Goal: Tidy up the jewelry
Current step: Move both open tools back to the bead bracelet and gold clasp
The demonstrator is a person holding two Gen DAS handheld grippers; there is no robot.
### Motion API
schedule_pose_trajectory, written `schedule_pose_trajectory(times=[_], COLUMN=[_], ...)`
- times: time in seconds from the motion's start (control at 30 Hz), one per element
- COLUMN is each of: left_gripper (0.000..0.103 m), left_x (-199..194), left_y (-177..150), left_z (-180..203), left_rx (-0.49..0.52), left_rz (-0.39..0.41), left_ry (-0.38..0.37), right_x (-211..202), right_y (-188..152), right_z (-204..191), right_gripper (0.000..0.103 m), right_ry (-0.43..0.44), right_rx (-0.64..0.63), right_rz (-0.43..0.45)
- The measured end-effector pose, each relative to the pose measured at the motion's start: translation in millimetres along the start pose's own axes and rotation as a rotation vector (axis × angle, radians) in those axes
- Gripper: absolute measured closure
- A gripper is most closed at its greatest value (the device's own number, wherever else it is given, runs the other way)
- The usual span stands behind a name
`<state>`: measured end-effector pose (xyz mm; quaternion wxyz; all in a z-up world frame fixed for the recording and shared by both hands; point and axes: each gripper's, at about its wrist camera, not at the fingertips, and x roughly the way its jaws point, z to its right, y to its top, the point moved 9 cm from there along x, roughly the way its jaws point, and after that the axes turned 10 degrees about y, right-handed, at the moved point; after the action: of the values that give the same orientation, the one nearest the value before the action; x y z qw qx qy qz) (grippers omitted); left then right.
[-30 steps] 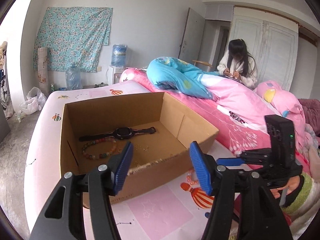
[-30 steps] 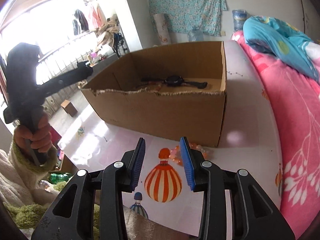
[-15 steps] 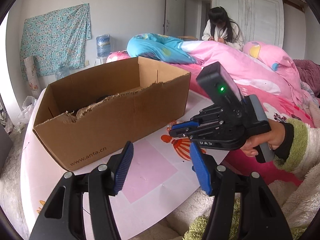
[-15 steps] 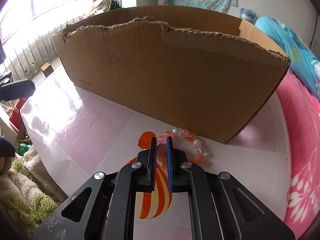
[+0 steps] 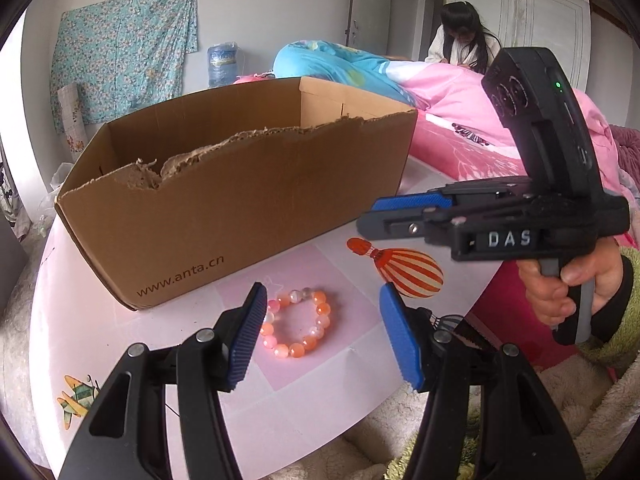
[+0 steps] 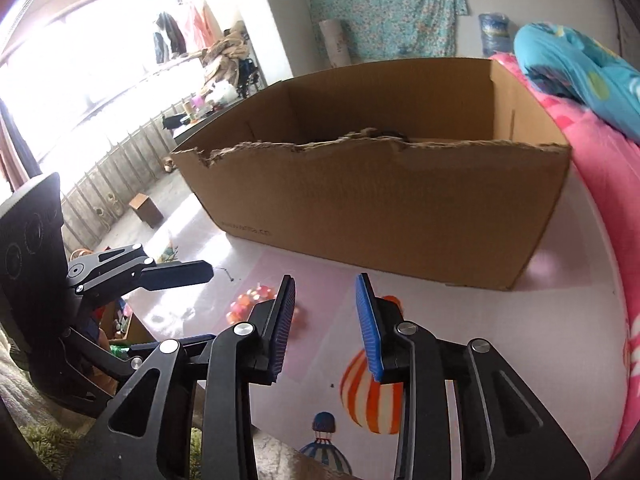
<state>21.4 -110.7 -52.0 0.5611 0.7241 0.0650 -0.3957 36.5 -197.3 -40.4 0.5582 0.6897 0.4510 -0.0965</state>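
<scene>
An orange and pink bead bracelet point(image 5: 295, 324) lies flat on the pink table in front of the cardboard box point(image 5: 224, 216). My left gripper point(image 5: 322, 334) is open, its blue pads either side of the bracelet and just above it. My right gripper point(image 6: 326, 326) is open and empty, raised above the table; it shows in the left wrist view point(image 5: 404, 216) to the right of the bracelet. The bracelet shows blurred in the right wrist view point(image 6: 250, 300), left of the right gripper's pads. The box point(image 6: 384, 200) hides its contents from both views.
The pink table point(image 5: 168, 360) has balloon prints point(image 5: 400, 266). A pink bed point(image 5: 472, 120) with a blue quilt lies to the right, and a person sits on it at the back point(image 5: 464, 44). A fluffy rug point(image 5: 560, 412) lies below the table edge.
My right gripper was shut on the bracelet half a second ago; it has opened, let it go and lifted away. My left gripper has come down over the bracelet.
</scene>
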Motion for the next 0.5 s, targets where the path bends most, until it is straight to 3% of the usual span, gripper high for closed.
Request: schedule_pose_trajectory(times=[0.13,0.5], left_gripper=[0.046,0.046], left_x=[6.3,7.7], left_y=[-4.0,-4.6], left_z=[1.0,-1.4], left_rx=[0.007,-0.001], left_rz=[-0.006,-0.005], left_ry=[-0.002,0.007], right_x=[-10.0,-15.1], right_y=[8.1,49.5], right_z=[33.6,40.9], right_gripper=[0.076,0.082], right_ry=[-0.067,-0.076], right_rx=[0.115,0.099], right_rz=[0.036,0.111])
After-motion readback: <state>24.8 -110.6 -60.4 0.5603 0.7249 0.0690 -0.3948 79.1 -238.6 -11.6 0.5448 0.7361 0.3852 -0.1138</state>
